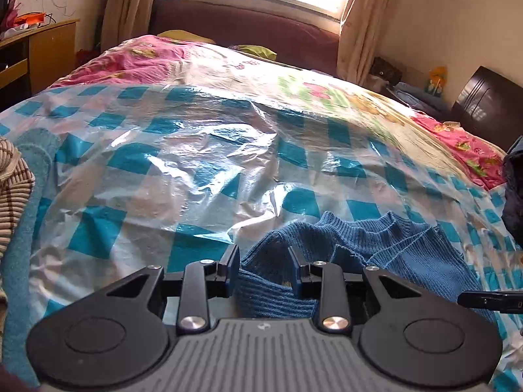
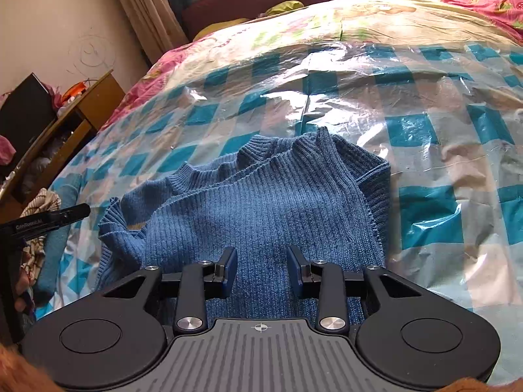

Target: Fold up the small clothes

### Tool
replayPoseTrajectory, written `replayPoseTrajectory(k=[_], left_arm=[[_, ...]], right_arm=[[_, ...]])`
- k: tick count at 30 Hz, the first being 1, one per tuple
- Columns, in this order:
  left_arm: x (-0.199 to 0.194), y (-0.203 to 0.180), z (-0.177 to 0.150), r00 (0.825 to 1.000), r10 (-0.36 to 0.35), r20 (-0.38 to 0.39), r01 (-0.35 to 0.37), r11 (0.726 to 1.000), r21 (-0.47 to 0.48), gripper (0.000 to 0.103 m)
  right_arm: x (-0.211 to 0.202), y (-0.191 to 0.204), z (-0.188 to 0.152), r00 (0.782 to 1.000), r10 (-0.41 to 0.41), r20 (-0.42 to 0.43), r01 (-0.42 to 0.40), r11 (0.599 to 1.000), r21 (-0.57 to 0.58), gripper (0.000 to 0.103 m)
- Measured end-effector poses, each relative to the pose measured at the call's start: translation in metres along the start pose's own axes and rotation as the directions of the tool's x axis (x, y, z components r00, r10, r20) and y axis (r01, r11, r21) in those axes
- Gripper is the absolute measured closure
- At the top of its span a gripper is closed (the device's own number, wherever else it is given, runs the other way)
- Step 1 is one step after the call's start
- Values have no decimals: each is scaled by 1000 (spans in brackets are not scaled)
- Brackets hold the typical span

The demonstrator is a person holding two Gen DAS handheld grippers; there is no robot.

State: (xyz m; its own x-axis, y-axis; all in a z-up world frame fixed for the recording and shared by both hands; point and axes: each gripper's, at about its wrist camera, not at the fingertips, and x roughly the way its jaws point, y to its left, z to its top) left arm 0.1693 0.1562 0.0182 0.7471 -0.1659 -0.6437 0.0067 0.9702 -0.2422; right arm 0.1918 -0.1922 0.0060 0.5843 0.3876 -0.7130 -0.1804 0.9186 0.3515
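A small blue ribbed knit sweater [image 2: 268, 202] lies folded on the blue-and-white checked plastic sheet [image 2: 425, 124] that covers the bed. In the left wrist view the sweater [image 1: 376, 245] lies at the lower right. My left gripper [image 1: 263, 261] is open, with a fold of the sweater's left edge lying between its fingers. My right gripper [image 2: 261, 263] is open just above the sweater's near middle, gripping nothing. The left gripper's finger [image 2: 65, 214] shows at the left edge of the right wrist view.
A striped garment [image 1: 13, 189] and a teal towel [image 1: 29, 150] lie at the bed's left edge. A dark garment [image 1: 514, 189] lies at the right edge. A wooden desk [image 1: 39, 55] stands to the left. A dark red headboard [image 1: 248, 29] is at the far end.
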Motion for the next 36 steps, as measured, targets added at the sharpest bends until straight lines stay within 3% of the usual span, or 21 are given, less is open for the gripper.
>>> replayPoseTrajectory(k=[7,20,21,24,30,36], left_arm=[[9,-28,-32,991,-49,-124,69,984,163,67],[48,-44,-17,978,-98,-186,132,975,180,61],[50,-46,-16,978,-96,-187,131,973,188,63],[56,-48,-14,972,-92,-216,130,977,167,89],[42,-29,-9,974,-136,-179,145,989,39,92],[6,1,6,996,-86,-34,83,994,-68,92]], right_arm=[[2,-3,-6,1000,8,-4,-8,1000,30,69],[-1,-4,-10,1000,27,-6,-27,999,44,69],[-1,-4,-10,1000,27,-5,-27,999,44,69],[-3,-5,-9,1000,29,-5,-29,999,43,69],[-10,-9,-7,1000,24,17,-25,998,59,69],[-16,-20,-2,998,-11,57,5,996,89,69]])
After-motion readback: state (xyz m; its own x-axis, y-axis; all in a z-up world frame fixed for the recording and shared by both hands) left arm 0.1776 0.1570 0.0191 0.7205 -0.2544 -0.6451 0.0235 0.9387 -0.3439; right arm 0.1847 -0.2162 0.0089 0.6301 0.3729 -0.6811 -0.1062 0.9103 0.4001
